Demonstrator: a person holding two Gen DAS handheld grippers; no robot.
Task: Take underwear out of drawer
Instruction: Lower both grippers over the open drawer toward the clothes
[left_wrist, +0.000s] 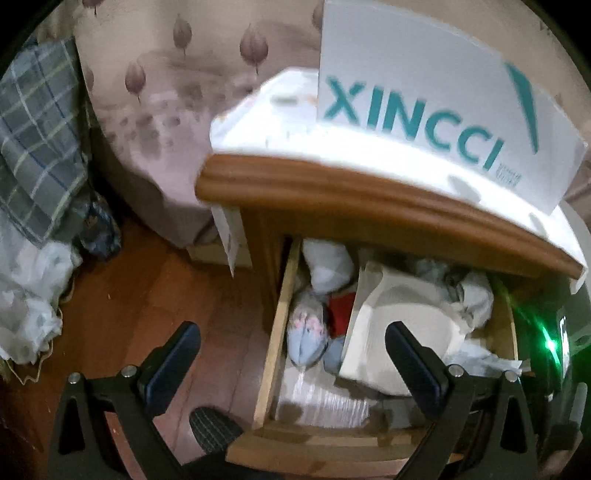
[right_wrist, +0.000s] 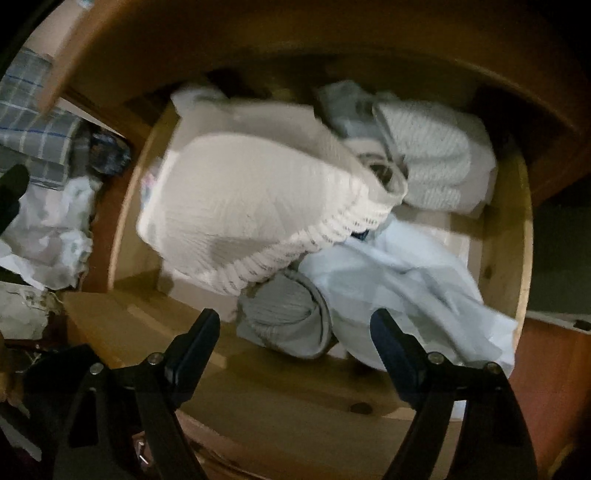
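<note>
Nightstand top hides the drawer's blurred back clothes.

A white box at one o'clock bore teal lettering. The bedspread at eleven o'clock was pale pink with mauve leaves. A blue-grey plaid cloth lay at nine. In the light-wood drawer sat cream underwear and a red scrap.

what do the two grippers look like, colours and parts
Both match: the left gripper and right gripper are matte black, each with two angular fingers carrying dark navy pads, joined by silver round-head screws on triangular, cut-out linkage arms. No cables, markings or sleeves show.
</note>
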